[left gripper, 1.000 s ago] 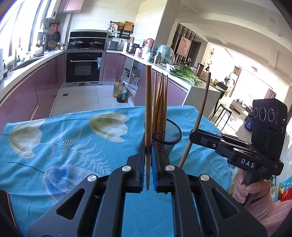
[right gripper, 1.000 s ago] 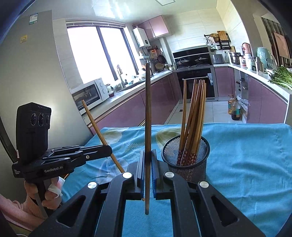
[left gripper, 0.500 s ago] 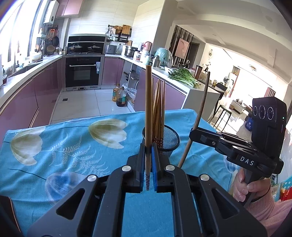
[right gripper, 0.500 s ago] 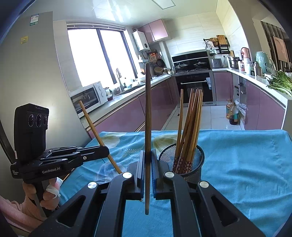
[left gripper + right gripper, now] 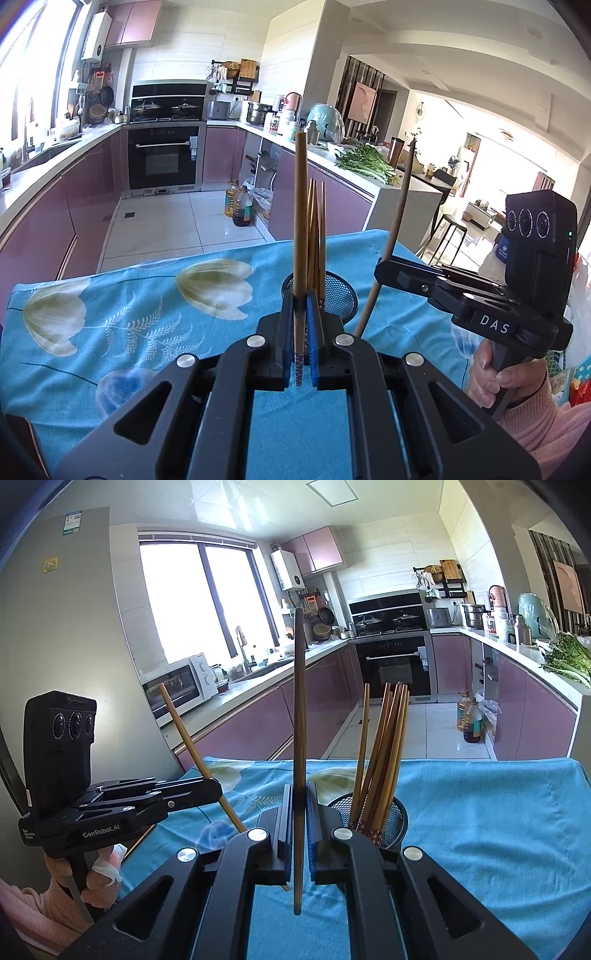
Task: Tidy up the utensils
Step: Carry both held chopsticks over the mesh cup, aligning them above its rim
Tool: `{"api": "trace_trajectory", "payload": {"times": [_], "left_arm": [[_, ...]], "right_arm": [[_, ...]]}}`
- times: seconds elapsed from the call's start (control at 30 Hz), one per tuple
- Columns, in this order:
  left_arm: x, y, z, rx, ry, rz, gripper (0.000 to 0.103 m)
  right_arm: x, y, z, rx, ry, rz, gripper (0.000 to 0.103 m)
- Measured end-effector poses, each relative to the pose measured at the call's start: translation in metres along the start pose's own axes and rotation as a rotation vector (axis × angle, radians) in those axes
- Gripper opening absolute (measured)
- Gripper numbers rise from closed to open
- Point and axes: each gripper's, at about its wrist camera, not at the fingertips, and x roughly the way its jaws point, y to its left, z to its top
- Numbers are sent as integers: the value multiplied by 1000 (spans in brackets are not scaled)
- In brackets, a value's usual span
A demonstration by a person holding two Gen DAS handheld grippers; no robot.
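Left wrist view: your left gripper (image 5: pixel 300 325) clamps one upright brown wooden chopstick (image 5: pixel 300 221); your right gripper (image 5: pixel 300 812) pinches another chopstick (image 5: pixel 299 716) beside the black mesh cup (image 5: pixel 397 821).

"DAS" stands in white letters on the black body of the right gripper (image 5: pixel 384 271) (seen from the left one). "GenRobot.AI" stands on the left gripper (image 5: pixel 218 792), below its camera block.
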Motion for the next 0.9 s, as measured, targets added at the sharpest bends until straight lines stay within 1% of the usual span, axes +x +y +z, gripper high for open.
{"api": "trace_trajectory", "payload": {"times": [0.47,0.9], "left_arm": [[0,-7,13,24,-25,-8,8],[-3,-15,22,50,-48,-18,8]], "right_arm": [[0,-1,9,-5,-22,-1,5],[-2,-13,18,0,-44,8,6]]}}
